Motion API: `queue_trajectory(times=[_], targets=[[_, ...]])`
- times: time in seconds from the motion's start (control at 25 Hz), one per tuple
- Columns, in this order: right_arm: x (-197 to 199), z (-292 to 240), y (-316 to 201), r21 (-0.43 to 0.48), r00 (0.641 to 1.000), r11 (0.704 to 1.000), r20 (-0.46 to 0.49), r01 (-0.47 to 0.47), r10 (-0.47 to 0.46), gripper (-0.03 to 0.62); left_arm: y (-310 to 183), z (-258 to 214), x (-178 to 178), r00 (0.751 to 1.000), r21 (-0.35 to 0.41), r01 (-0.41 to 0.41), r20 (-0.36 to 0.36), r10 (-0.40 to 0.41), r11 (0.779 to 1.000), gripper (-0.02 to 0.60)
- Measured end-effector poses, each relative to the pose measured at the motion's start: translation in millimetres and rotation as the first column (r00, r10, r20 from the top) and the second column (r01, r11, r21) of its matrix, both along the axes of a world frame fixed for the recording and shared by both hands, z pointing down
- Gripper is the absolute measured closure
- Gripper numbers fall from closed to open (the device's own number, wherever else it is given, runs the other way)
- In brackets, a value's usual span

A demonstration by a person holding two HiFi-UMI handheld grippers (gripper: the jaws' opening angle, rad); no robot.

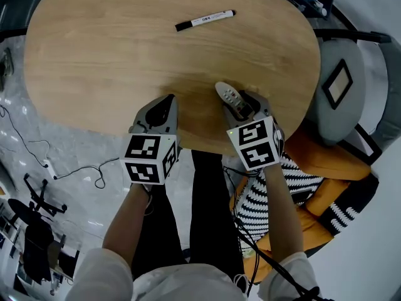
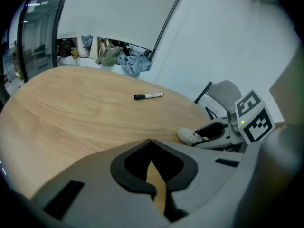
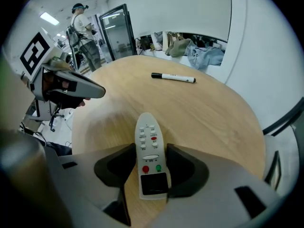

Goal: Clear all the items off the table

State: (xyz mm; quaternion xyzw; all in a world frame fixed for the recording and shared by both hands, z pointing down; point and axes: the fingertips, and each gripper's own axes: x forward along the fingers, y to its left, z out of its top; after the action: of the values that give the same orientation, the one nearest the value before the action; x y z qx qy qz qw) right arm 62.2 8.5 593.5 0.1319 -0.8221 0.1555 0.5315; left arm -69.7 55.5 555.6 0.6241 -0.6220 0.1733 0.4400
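A white remote control (image 1: 228,95) (image 3: 151,146) lies near the front edge of the oval wooden table (image 1: 125,61). My right gripper (image 1: 243,107) (image 3: 150,152) points steeply down over it, its two dark pads against the remote's sides. The remote's button end sticks out past the jaws. A black and white marker pen (image 1: 205,20) (image 3: 173,77) (image 2: 148,96) lies alone at the far side of the table. My left gripper (image 1: 166,102) (image 2: 151,142) hovers at the front edge to the left of the right one, its tips together and nothing in them.
A grey chair (image 1: 341,86) stands at the table's right end. An orange and striped bag (image 1: 313,174) sits below the right arm. Cables (image 1: 81,168) trail on the floor at left. Clothes (image 2: 133,63) are piled beyond the table, and a person (image 3: 83,27) stands far off.
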Motion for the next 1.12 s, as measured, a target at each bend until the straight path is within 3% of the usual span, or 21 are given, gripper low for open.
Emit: queue_trajectory(times=[0.32, 0.52, 0.72, 0.84, 0.96, 1.12], targets=[[0.7, -3.5, -7.1, 0.004, 0.999, 0.999, 0.031, -0.035, 0.035, 0.396, -0.2, 2.3, 4.4, 1.000, -0.014, -0.007, -0.003, 0.007, 1.000, 0.580], [10.9, -18.8, -21.1, 0.005, 0.985, 0.988, 0.076, -0.157, 0.156, 0.396, -4.7, 0.0, 13.2, 0.999, -0.017, -0.039, 0.006, 0.039, 0.999, 0.580], [50.2, -34.3, -33.8, -0.002, 0.949, 0.953, 0.092, -0.304, 0.303, 0.396, -18.5, -4.1, 41.1, 0.994, -0.021, -0.105, 0.015, 0.105, 0.994, 0.580], [94.1, -45.3, -45.5, -0.004, 0.902, 0.907, 0.098, -0.421, 0.420, 0.396, -38.1, -9.9, 74.6, 0.984, -0.005, -0.179, 0.018, 0.179, 0.984, 0.580], [146.1, -60.6, -50.7, -0.005, 0.810, 0.815, 0.108, -0.579, 0.576, 0.396, -57.3, -17.3, 117.8, 0.958, 0.018, -0.288, 0.016, 0.288, 0.957, 0.580], [206.2, -78.7, -51.6, -0.011, 0.697, 0.704, 0.126, -0.710, 0.706, 0.396, -72.1, -27.8, 184.6, 0.919, 0.034, -0.395, 0.005, 0.395, 0.918, 0.580]])
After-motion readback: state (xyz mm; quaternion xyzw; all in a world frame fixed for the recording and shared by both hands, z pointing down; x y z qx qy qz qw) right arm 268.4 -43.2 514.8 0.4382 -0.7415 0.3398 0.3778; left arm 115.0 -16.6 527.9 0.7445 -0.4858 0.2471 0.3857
